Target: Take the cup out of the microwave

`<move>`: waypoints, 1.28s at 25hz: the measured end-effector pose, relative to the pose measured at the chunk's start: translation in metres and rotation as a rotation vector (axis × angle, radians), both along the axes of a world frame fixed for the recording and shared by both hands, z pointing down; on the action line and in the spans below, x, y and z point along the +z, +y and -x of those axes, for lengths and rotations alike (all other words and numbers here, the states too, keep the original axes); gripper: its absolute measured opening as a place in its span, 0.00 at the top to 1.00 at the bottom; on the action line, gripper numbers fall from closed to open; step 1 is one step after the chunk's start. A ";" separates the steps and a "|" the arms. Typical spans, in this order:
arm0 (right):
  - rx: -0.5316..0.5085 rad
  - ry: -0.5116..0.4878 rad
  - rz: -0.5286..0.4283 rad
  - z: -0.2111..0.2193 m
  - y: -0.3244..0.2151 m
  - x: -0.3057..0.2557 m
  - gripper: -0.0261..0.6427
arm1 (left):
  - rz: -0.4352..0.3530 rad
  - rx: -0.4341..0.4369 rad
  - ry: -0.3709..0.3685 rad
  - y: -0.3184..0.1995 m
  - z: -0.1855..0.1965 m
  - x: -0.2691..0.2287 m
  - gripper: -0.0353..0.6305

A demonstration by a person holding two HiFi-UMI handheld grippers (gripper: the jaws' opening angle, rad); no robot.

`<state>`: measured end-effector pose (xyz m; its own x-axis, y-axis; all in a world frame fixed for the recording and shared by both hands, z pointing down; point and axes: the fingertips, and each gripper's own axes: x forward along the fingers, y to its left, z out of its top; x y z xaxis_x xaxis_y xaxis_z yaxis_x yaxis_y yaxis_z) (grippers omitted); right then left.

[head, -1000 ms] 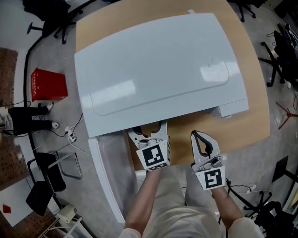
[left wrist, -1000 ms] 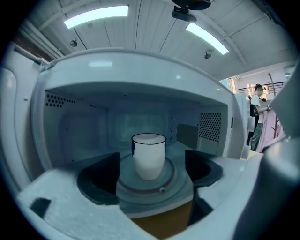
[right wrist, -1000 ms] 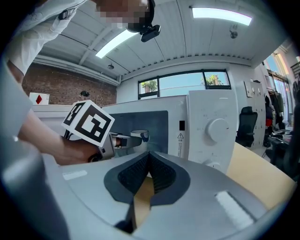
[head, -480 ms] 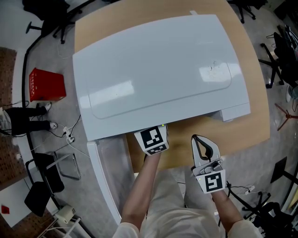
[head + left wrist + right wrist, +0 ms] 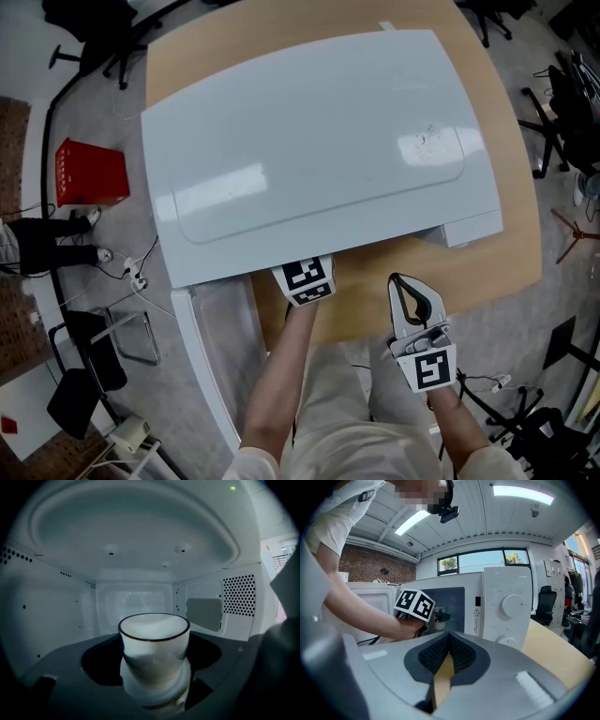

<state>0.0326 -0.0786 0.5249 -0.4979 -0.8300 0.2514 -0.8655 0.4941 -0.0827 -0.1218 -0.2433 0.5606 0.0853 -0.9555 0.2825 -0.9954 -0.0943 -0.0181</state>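
Our left gripper reaching inside the white microwave on the table, its jaws spread wide either side of the dark-rimmed white cup standing upright in the cavity, our right gripper outside, jaws pressed together, empty

In the dim left gripper view, the cup has its foot lost in a pale blur. The pads of the left gripper seem just clear of it, though that is hard to judge. In the head view, the microwave roof hides everything beyond the marker cube.
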 end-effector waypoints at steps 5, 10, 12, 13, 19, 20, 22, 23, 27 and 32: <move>-0.003 0.000 -0.004 0.002 -0.002 -0.002 0.95 | 0.000 0.006 0.005 0.002 0.000 0.000 0.36; -0.006 -0.013 -0.011 0.005 -0.002 -0.009 0.95 | 0.007 -0.004 0.025 0.014 -0.001 0.004 0.36; -0.012 -0.013 -0.017 0.006 -0.001 -0.012 0.95 | -0.012 0.010 0.017 0.017 -0.005 -0.008 0.36; -0.014 -0.013 -0.020 0.006 -0.001 -0.014 0.95 | -0.017 0.015 0.015 0.020 -0.007 -0.012 0.36; 0.003 -0.016 -0.041 0.005 -0.001 -0.028 0.95 | 0.000 0.022 0.027 0.058 -0.017 -0.023 0.36; 0.005 -0.012 -0.042 0.005 -0.001 -0.030 0.95 | 0.004 0.026 0.025 0.067 -0.020 -0.025 0.36; 0.008 -0.008 -0.045 0.004 0.001 -0.036 0.95 | 0.010 0.032 0.026 0.085 -0.026 -0.029 0.36; 0.010 -0.009 -0.048 0.004 0.002 -0.040 0.95 | 0.009 0.031 0.029 0.093 -0.028 -0.030 0.36; -0.008 -0.020 -0.071 0.006 0.004 -0.058 0.95 | 0.008 0.018 0.042 0.118 -0.025 -0.037 0.36; -0.013 -0.031 -0.094 0.006 0.009 -0.079 0.95 | 0.014 0.032 0.048 0.156 -0.033 -0.062 0.36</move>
